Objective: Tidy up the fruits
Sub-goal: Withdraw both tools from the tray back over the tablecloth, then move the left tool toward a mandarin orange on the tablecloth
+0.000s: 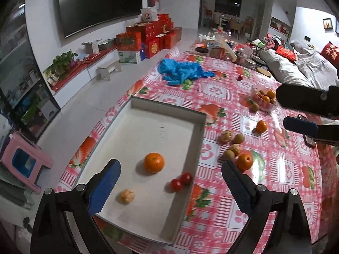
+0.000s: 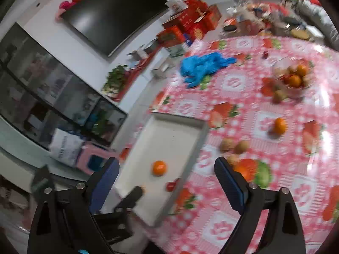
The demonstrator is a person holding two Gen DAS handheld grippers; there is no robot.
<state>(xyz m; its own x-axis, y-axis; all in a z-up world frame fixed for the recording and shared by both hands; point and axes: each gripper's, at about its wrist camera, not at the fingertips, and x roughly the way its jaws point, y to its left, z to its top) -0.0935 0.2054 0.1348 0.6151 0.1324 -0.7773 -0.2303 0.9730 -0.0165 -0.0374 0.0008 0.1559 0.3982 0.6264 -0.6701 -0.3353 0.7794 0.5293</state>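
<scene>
- Pink strawberry-print tablecloth (image 1: 214, 216) carries our white tray (image 1: 148, 137), the sorting spot.
- Inside it we see an orange (image 1: 154, 162), a peeled one (image 1: 127, 196) and two tomatoes (image 1: 181, 181).
- Just beyond its right wall, loose fruits (image 1: 235, 146) wait.
- Our left gripper (image 1: 171, 180) and right gripper (image 2: 167, 177) hover with fingers apart, empty.

Wall-mounted television (image 1: 99, 4), white floor (image 1: 89, 105)

A home living room: big wall-mounted television (image 1: 99, 4) over a low cabinet (image 1: 84, 69), stacked red gift boxes (image 1: 152, 36), a grey sofa (image 1: 296, 67) with cushions, dining chairs (image 1: 235, 24) beyond.
</scene>
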